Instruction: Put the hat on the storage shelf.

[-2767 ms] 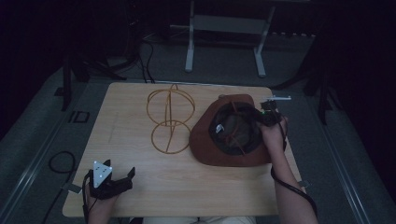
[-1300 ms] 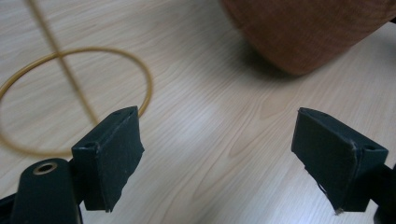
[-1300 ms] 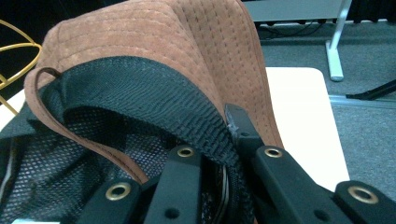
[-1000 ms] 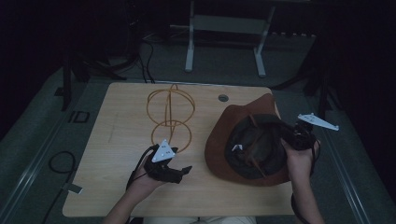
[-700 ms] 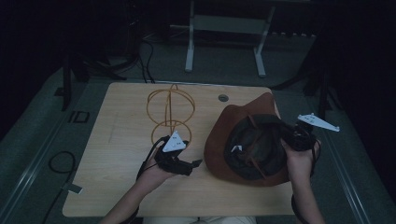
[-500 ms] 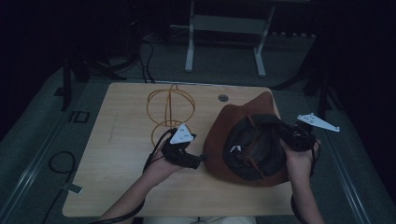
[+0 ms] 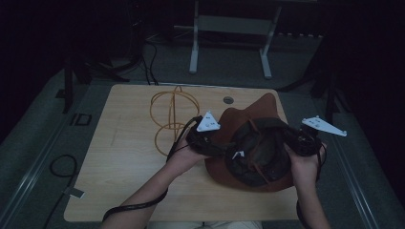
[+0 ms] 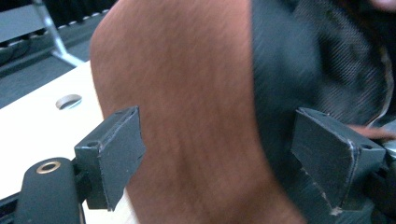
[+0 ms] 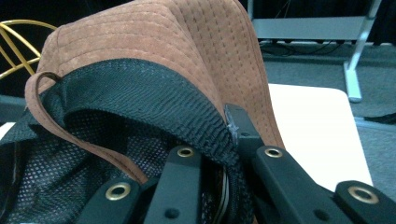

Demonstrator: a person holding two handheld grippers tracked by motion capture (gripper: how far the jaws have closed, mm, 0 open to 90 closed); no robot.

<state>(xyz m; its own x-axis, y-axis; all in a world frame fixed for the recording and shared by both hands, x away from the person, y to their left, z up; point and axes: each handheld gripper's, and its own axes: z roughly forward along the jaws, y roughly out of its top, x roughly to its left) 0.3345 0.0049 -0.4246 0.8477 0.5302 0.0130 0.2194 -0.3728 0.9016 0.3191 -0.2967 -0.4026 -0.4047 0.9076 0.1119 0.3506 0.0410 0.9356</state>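
Dim light falls on a pale wooden table where a brown hat is held upside down, its right rim clamped in the right tongs. Its left brim lies straight ahead of the left tongs, between their spread jaws, not yet pinched. A gold wire stand sits just behind them.

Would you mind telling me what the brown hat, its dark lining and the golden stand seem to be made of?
The brown hat looks like matte suede or faux suede: napped surface, rows of stitching. Its dark lining appears to be black woven mesh, with visible holes. The golden stand seems to be thin bent metal wire with a brass-like colour; the finish is unclear.
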